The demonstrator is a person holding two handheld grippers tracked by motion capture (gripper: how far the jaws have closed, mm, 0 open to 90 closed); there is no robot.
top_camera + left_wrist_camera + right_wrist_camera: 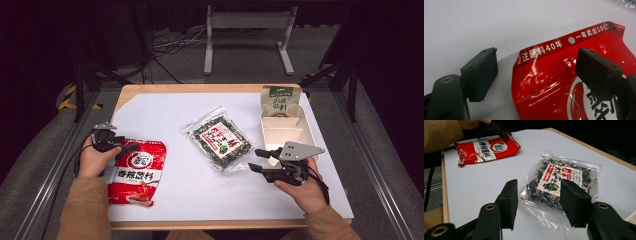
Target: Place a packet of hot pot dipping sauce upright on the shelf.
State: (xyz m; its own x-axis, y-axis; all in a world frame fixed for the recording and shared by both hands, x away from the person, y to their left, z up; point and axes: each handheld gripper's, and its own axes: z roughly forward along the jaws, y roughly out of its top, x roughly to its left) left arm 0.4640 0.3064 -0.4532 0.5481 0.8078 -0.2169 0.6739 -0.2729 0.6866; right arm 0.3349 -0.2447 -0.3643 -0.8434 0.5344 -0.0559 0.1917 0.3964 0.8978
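Here: left gripper (125,146) jaws open astride red pouch (137,172) corner; right gripper (258,160) jaws open, empty, facing seaweed bag (220,140).

White lettering "注酱料40年" and "一年卖出10亿" along the top band of the red sauce packet (564,82).

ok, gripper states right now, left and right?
Left gripper: open, jaws astride the red packet's top corner, not gripping.
Right gripper: open, empty, facing the clear seaweed bag.

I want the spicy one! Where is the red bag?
The red bag lies at the table's near left in the high view, under the left hand-held gripper, left of the clear seaweed bag.
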